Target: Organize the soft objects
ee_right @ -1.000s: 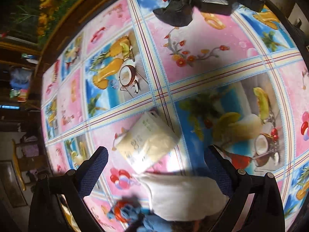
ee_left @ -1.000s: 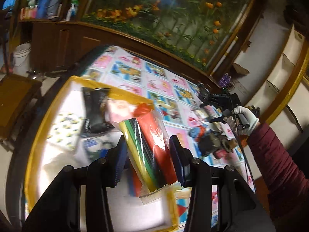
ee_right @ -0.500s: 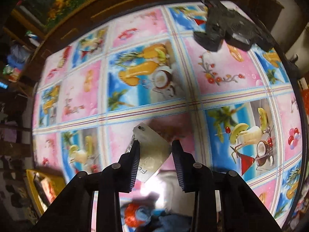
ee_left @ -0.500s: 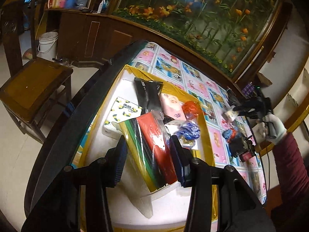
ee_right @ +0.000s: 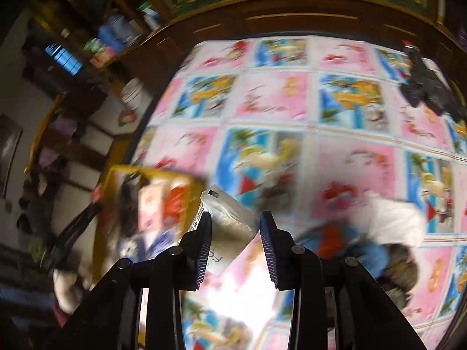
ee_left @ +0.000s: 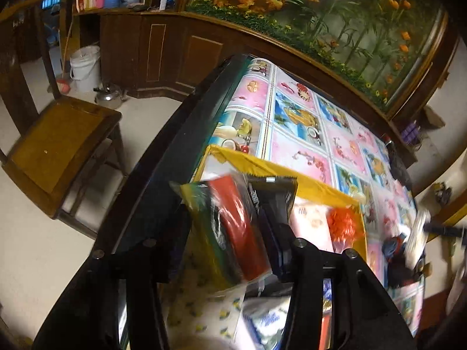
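Tray at the table's near-left edge, loose items to its right

The tray [ee_left: 280, 172] sits on the table [ee_left: 303, 134] holding a pouch [ee_left: 274, 195]; a chair [ee_left: 58, 143] stands left of the table, a cabinet [ee_left: 163, 49] behind, and a cloth [ee_right: 388, 218] lies right of the tray
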### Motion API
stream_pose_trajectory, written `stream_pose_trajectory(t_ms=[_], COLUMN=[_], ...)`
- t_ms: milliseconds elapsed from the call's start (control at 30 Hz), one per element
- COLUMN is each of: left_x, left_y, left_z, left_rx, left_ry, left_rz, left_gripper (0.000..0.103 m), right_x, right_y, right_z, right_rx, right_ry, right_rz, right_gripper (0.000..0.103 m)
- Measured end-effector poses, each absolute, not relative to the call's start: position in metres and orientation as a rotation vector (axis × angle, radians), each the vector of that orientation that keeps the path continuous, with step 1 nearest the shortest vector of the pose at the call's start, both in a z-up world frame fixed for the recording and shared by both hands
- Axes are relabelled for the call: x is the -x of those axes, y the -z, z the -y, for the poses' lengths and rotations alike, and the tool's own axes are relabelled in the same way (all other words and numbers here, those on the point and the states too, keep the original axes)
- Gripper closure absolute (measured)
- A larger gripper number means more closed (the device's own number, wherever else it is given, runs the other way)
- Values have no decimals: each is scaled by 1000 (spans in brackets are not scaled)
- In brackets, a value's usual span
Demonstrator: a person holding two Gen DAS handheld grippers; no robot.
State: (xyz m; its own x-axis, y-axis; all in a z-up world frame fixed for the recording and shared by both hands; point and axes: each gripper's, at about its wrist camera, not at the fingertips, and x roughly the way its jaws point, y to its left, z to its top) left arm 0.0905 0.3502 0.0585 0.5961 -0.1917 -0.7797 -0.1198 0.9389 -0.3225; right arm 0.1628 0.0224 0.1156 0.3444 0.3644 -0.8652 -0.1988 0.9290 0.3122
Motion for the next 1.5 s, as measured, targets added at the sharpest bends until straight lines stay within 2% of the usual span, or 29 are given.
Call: stream_pose_trajectory(t_ms=[100,367,433,500,633,667,767,933,1100,1133,1167,1200,1233,1267,1367,1500], left_x=[-92,-35,-13,9,40,46,63,84,116,124,135,140,142,134,108,99], left_y=[-53,-100,-111,-119,-124,-124,-125,-136,-167,-174,-182,-186,-186,-181,-152,-128], left_z=[-361,-367,-369,-370,-365,-363,-350,-323,-282,-273,-262,-254,-250,-242,-219,-179], left_rx=[468,444,449,456,465,464,437,400,257,231,207,199,206,235,289,252], left_ry=[91,85,92,100,100,99,70,61,-28,-37,-31,-12,23,111,212,251], left_rz=[-950,-828,-792,-757,-730,-726,-720,-679,-509,-464,-401,-365,-358,-414,-608,-707], left_gripper=[47,46,42,38,37,37,37,37,37,33,15,0,0,0,0,0], right_x=[-145,-87,-75,-69,-70,-68,-57,-25,37,54,73,91,100,109,110,112], right_y=[-105,-54,-39,-26,-7,-6,-20,-75,-143,-154,-164,-171,-172,-172,-156,-127], right_z=[-64,-162,-180,-190,-200,-200,-197,-144,-55,-38,-16,6,20,42,97,154], right_rx=[-108,25,59,89,141,147,100,55,68,74,74,63,50,33,-27,-148], right_ry=[-470,-736,-775,-779,-738,-737,-773,-774,-605,-552,-488,-435,-411,-373,-272,-194], right_rz=[-1193,-1348,-1388,-1411,-1401,-1377,-1328,-1110,-742,-656,-554,-462,-419,-388,-465,-569], right_gripper=[70,70,70,70,66,63,41,32,19,15,3,0,0,0,0,0])
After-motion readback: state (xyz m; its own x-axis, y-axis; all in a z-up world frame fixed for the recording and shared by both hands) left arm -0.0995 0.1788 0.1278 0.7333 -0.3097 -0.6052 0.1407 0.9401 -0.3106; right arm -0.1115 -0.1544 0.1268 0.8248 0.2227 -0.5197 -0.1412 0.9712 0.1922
